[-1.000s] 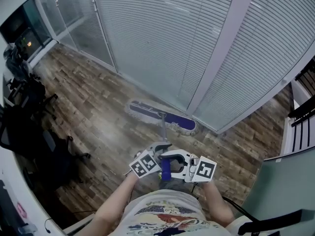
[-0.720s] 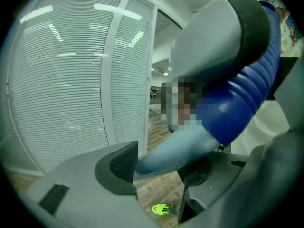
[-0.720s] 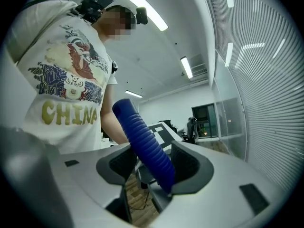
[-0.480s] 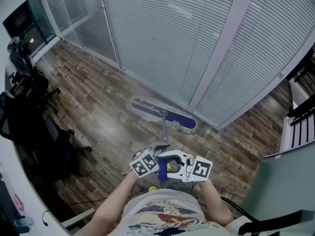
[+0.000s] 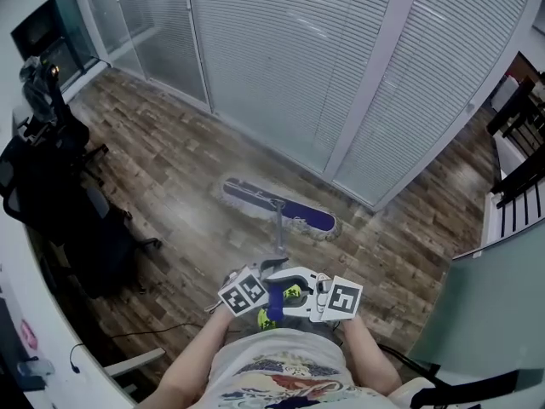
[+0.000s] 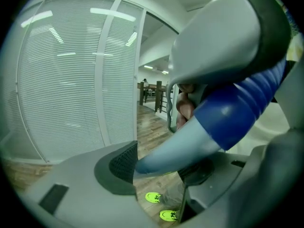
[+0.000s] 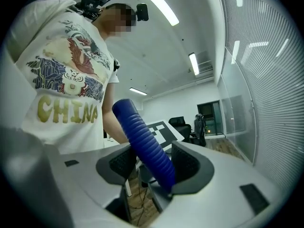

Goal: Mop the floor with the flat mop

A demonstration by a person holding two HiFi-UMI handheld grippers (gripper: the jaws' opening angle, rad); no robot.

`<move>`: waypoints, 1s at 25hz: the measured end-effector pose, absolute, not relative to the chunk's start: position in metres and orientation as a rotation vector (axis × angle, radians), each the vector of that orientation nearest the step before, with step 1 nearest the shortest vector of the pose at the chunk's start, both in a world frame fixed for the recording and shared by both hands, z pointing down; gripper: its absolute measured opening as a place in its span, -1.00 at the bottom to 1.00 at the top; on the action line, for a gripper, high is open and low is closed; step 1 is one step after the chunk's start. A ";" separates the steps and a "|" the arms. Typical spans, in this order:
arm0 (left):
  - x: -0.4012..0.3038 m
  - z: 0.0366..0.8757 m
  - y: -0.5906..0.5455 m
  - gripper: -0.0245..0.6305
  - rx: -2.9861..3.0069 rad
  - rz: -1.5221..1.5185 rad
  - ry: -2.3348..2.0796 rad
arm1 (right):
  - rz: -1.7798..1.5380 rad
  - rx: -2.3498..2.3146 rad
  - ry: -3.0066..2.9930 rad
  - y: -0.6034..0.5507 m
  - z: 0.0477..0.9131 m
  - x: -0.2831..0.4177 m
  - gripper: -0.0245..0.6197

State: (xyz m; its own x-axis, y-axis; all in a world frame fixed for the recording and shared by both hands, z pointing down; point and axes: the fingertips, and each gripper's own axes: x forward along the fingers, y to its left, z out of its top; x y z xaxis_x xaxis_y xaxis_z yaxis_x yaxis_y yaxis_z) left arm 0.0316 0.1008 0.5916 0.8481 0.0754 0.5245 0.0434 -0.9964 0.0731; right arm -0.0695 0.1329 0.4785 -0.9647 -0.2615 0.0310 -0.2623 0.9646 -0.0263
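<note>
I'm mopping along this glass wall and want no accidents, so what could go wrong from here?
The mop head lies close to the glass wall, so a long push could bang into it. A cable trails across the floor on the left, near the office chairs; the mop or a foot might snag it.

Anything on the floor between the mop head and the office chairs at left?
Nothing visible: the wood floor between the flat mop head and the black office chairs looks bare. The glass wall runs close behind the head, blocking that side.
</note>
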 end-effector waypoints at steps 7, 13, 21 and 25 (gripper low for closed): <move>-0.007 0.588 0.168 -0.30 2.941 0.839 0.033 | 0.041 0.329 -3.074 0.205 0.479 -0.105 -0.26; -0.027 0.584 0.247 -0.30 2.928 0.864 -0.020 | 0.057 0.271 -3.107 0.287 0.472 -0.122 -0.26; -0.047 0.590 0.379 -0.30 2.909 0.873 -0.145 | 0.050 0.169 -3.129 0.427 0.477 -0.136 -0.25; -0.061 0.588 0.432 -0.30 2.888 0.869 -0.204 | 0.053 0.093 -3.136 0.484 0.476 -0.147 -0.26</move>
